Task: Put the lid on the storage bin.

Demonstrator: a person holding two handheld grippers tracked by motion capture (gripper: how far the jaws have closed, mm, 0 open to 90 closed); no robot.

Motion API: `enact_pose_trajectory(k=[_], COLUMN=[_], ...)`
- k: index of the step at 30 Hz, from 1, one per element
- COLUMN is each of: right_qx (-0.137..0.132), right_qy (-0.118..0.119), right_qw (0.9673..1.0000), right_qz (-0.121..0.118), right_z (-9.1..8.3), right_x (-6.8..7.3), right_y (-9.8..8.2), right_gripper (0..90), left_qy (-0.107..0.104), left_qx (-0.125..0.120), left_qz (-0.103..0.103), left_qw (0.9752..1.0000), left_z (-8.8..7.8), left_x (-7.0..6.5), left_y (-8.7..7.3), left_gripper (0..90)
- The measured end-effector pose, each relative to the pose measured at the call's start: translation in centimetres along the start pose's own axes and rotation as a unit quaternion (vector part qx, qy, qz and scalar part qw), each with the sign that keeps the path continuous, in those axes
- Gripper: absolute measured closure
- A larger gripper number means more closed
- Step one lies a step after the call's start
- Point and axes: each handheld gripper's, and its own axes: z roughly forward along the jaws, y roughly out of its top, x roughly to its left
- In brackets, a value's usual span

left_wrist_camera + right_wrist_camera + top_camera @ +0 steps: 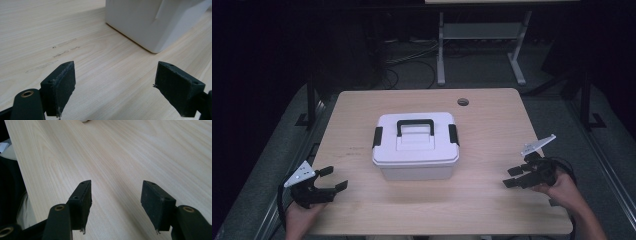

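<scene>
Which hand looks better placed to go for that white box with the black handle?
Probably the left. The left hand-held gripper points at the white box, its corner close ahead. The right hand-held gripper faces mostly bare table. Both are open and empty.

white box (pixel 152 22) cropped by top edge, contents hidden under closed lid (pixel 416 137)

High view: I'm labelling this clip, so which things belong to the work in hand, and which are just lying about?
In the work:
- white lidded box, with black handle and side latches, mid-table
- left gripper, open, empty
- right gripper, open, empty

Just there:
- wooden table with its cable hole
- metal frame and cables on the floor beyond
</scene>
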Motion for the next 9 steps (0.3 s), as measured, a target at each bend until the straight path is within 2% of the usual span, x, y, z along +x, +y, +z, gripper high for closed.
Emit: enact_pose_trajectory(k=[9], right_qx=[-0.011], right_qy=[0.000], right_qw=[0.9999], right_qz=[0.004], right_z=[-0.2], right_x=[0.2], right_y=[-1.3], right_gripper=[40.6], left_qy=[0.001], left_qx=[0.001], left_qz=[0.003], left_qw=[1.0000], left_z=[0.0], left_x=[-0.1], left_y=[0.1], left_gripper=[16.0])
